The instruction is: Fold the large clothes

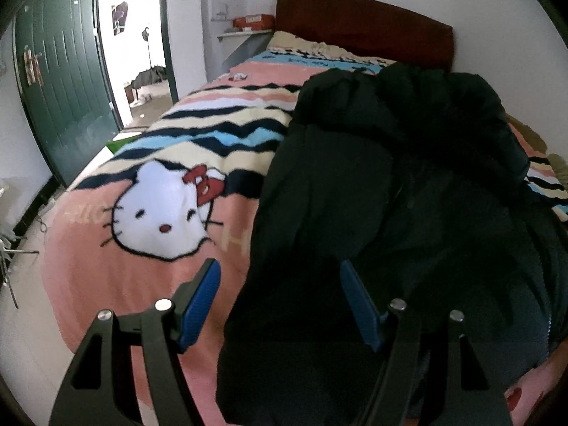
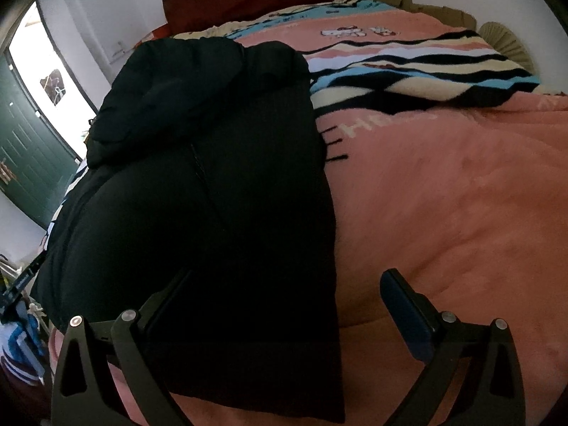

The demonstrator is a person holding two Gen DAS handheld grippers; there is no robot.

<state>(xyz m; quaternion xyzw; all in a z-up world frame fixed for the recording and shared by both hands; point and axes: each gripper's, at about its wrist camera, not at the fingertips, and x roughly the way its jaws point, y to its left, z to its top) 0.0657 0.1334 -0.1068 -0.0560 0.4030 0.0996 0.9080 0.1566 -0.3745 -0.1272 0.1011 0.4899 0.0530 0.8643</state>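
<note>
Both grippers gape, empty, over black coat (image 1: 390, 184); only left view shows cat print (image 1: 159, 213).

1. Both views are dim indoors, with a black fisheye ring darkening every corner.
2. Daylight enters through the open doorway (image 1: 133, 35) at upper left of the left view, blown out to near white.
3. The black coat (image 2: 213, 195) is so dark that its folds barely show.
4. The pink blanket (image 2: 443, 213) is softly and evenly lit, without hard shadows.
5. Straight lines bow near the edges; the door (image 1: 64, 81) curves.
6. Fine detail looks slightly smeared and soft.
</note>
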